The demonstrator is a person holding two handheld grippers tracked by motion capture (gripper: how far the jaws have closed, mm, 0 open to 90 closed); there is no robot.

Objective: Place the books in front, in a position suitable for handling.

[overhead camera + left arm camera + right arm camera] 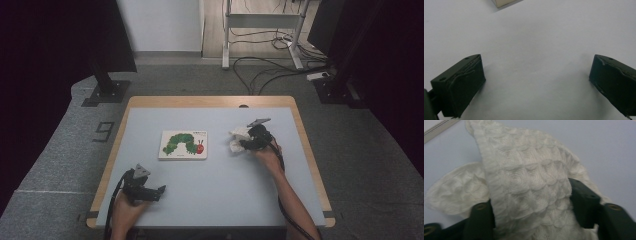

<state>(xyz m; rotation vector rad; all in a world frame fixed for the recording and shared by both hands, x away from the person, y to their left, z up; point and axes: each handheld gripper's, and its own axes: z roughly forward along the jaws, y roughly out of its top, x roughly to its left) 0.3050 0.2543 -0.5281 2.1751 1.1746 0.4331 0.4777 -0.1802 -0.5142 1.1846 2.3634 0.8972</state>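
A white knitted cloth (239,137) lies bunched at the right of the pale blue table (220,190). My right gripper (248,142) is on it from the near side. In the right gripper view the cloth (524,177) fills the gap between the two black jaws, which press on it from both sides, so my right gripper (531,212) is shut on it. My left gripper (161,192) rests near the front left of the table. Its jaws stand wide apart over bare tabletop in the left gripper view, my left gripper (536,80) being open.
A picture book (183,144) with a green caterpillar on its cover lies flat left of the cloth; its corner (502,2) shows at the top of the left gripper view. The table has a wooden rim (310,150). Cables and stands sit on the floor beyond.
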